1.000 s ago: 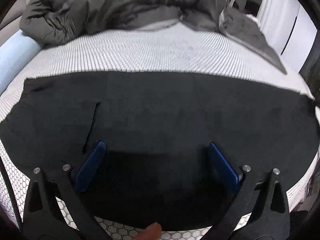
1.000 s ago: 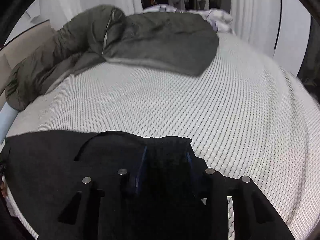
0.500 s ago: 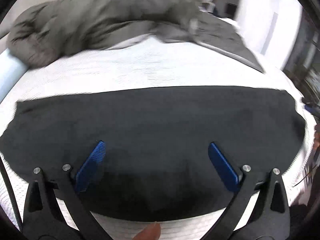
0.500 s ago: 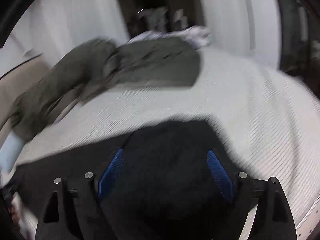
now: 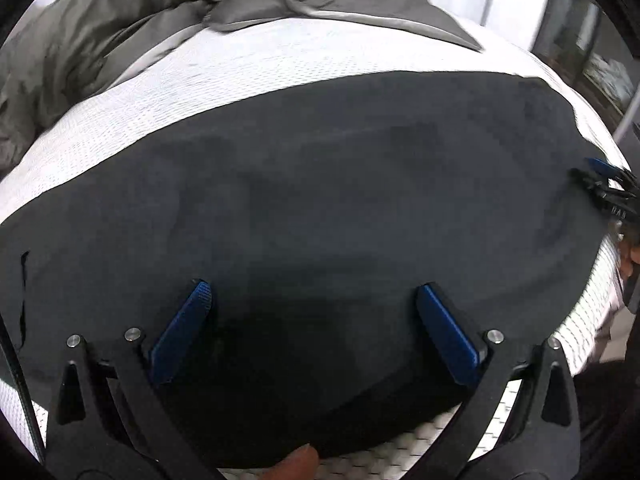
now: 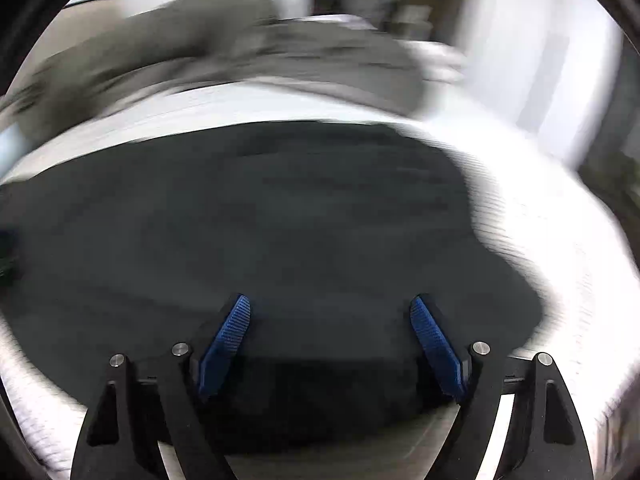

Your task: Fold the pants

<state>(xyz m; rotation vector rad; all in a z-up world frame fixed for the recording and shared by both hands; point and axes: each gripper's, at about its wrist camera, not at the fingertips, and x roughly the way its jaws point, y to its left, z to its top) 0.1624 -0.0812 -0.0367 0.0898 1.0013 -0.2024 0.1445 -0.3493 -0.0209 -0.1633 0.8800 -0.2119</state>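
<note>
Left gripper (image 5: 312,296) first: its blue pads (image 5: 182,334) stand wide apart over the black pants (image 5: 320,184), nothing pinched between them, just dark cloth lying flat underneath. A fingertip (image 5: 296,465) of the person pokes in at the bottom edge of the left wrist view, right by the near hem.

The pants are spread out flat across the white mesh-patterned mattress (image 5: 224,76), running from the far left edge of that view all the way to the right, where the cloth ends in a rounded corner. At the left edge there is a thin dark slit (image 5: 23,292) in the fabric; whether it is a pocket or a seam I cannot tell. Behind the pants, at the back of the bed, a grey duvet (image 5: 132,12) lies bunched up. Out at the far right of the same view, a second black tool with a bit of blue (image 5: 604,184) sits at the end of the pants, with part of a hand (image 5: 630,248) beside it.

Over to the right gripper (image 6: 330,308): the picture is heavily smeared. Its jaws have just been opening, and the blue pads (image 6: 226,344) now stand well apart, with pants (image 6: 280,220) lying below and between them but not squeezed. The cloth's right edge curves away onto the white mattress (image 6: 560,240) just beyond the right-hand pad.
</note>
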